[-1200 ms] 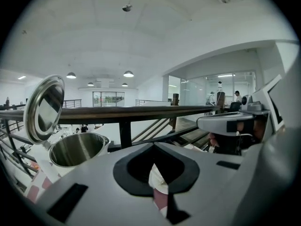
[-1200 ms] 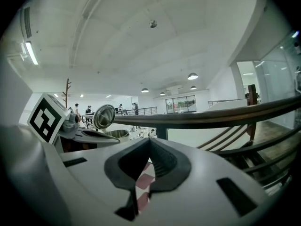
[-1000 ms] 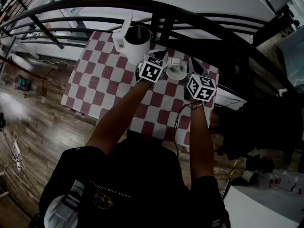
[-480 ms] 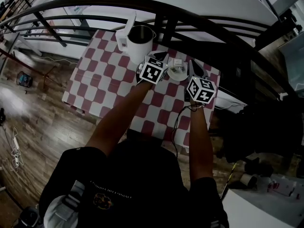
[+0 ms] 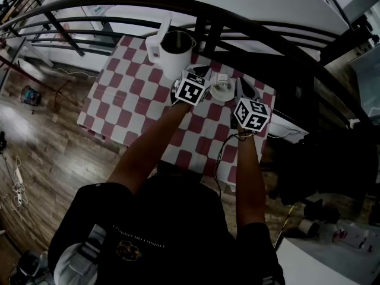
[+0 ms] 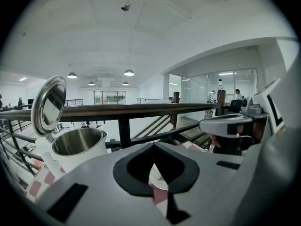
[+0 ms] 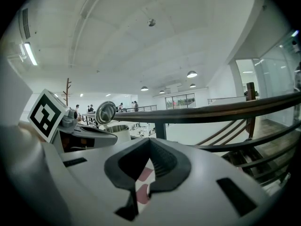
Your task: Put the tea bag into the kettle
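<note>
Left hand-held gripper (image 6: 154, 147): jaws pressed together, nothing pinched. Right hand-held gripper (image 7: 149, 141): jaws pressed together too, nothing between them. Both are held low over the worktop (image 5: 127, 94), which has a red and white check cloth, and they sit side by side, near each other but apart.

The tea bag (image 5: 221, 78), small and hard to make out, lies on a white dish (image 5: 224, 95) between the two gripper fronts, not touched by either. The kettle (image 5: 174, 52) is white with a steel inside. It stands at the far edge, just left of the dish, with its lid (image 6: 48, 105) flipped up and its mouth open.

The left gripper's marker cube (image 5: 191, 89) sits just in front of the kettle base. A dark railing (image 5: 237, 25) runs close behind the kettle and dish. A cable (image 5: 219, 156) hangs over the near cloth. Wood floor (image 5: 47, 153) lies to the left.
</note>
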Available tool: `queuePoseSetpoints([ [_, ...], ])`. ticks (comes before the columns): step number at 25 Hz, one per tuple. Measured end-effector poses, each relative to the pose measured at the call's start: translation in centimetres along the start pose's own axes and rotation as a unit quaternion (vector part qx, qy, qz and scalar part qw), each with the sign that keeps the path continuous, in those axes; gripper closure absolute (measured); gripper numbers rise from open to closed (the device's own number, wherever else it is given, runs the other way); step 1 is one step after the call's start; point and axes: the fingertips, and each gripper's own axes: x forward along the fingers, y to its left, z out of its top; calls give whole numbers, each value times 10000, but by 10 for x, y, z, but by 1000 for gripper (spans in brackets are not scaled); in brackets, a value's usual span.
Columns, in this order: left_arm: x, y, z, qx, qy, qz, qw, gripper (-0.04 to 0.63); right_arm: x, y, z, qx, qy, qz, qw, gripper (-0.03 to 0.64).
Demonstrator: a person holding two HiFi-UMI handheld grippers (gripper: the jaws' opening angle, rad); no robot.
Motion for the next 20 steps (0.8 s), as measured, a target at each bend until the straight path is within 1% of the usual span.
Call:
queuePoseSetpoints([
  [13, 2, 1, 2, 48, 2, 18, 10000, 592, 3, -3, -3, 8, 45, -23, 10000, 603],
  [20, 6, 2, -3, 10, 42, 18, 10000, 592, 6, -5, -5, 3, 30, -42, 10000, 603],
])
